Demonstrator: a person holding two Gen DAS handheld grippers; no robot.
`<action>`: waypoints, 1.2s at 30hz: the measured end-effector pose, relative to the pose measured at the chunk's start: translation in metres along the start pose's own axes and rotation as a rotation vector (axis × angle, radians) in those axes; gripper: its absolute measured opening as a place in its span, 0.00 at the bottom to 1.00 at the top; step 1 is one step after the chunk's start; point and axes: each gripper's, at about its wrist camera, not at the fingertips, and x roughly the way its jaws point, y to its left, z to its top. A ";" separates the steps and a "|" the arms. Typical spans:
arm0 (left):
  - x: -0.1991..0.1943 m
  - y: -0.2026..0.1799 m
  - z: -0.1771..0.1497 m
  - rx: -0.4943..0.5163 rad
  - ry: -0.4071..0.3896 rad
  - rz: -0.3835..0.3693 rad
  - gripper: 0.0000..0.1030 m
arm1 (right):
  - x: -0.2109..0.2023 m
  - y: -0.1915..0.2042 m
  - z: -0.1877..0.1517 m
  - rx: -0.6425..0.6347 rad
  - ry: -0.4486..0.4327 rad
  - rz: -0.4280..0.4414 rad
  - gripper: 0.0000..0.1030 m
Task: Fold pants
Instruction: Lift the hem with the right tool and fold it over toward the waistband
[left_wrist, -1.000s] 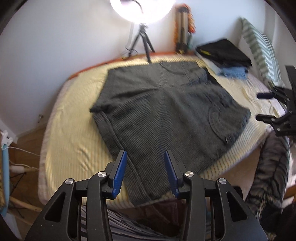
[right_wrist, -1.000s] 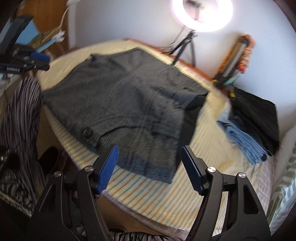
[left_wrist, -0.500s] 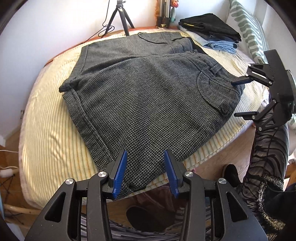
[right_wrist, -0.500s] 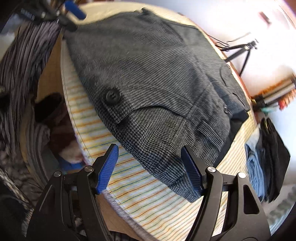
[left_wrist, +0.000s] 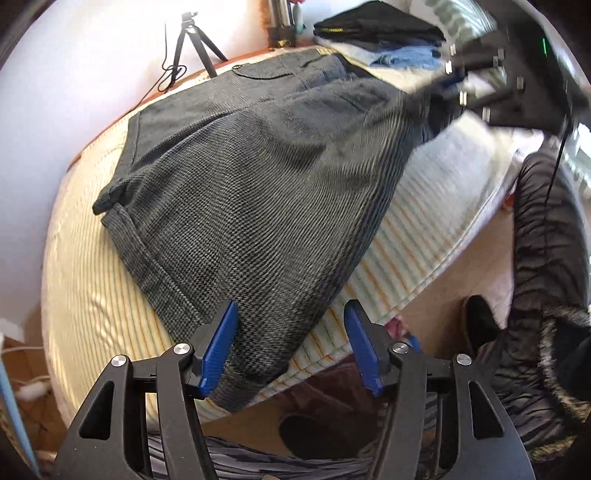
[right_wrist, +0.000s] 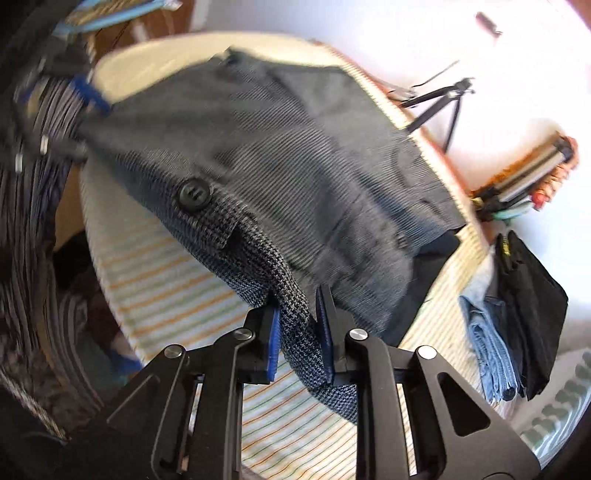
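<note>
Grey houndstooth pants (left_wrist: 258, 177) lie spread on a striped bed (left_wrist: 85, 295). My left gripper (left_wrist: 290, 343) is open, its blue pads either side of the hem at the near bed edge. My right gripper (right_wrist: 297, 330) is shut on the pants' waistband corner (right_wrist: 291, 295), lifting it off the bed beside a black button (right_wrist: 194, 194). In the left wrist view the right gripper (left_wrist: 454, 85) shows blurred at the upper right with cloth raised to it. In the right wrist view the left gripper (right_wrist: 81, 99) shows blurred at the far corner.
A folded black and blue clothes stack (right_wrist: 517, 317) lies on the bed by a striped pillow (right_wrist: 561, 402). A tripod (left_wrist: 192, 48) stands at the wall. The person's striped legs (left_wrist: 546, 258) stand at the bed's near side.
My right gripper has closed on the waistband corner and raised it. My left gripper has opened wider and moved in over the hem.
</note>
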 end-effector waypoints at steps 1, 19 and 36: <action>0.005 0.000 0.000 0.009 0.015 0.027 0.57 | -0.002 -0.003 0.002 0.002 -0.005 -0.007 0.18; -0.037 0.066 0.062 -0.140 -0.216 0.098 0.07 | -0.039 -0.025 0.021 0.082 -0.116 -0.074 0.16; -0.044 0.138 0.170 -0.119 -0.346 0.207 0.06 | -0.027 -0.115 0.105 0.068 -0.159 -0.200 0.14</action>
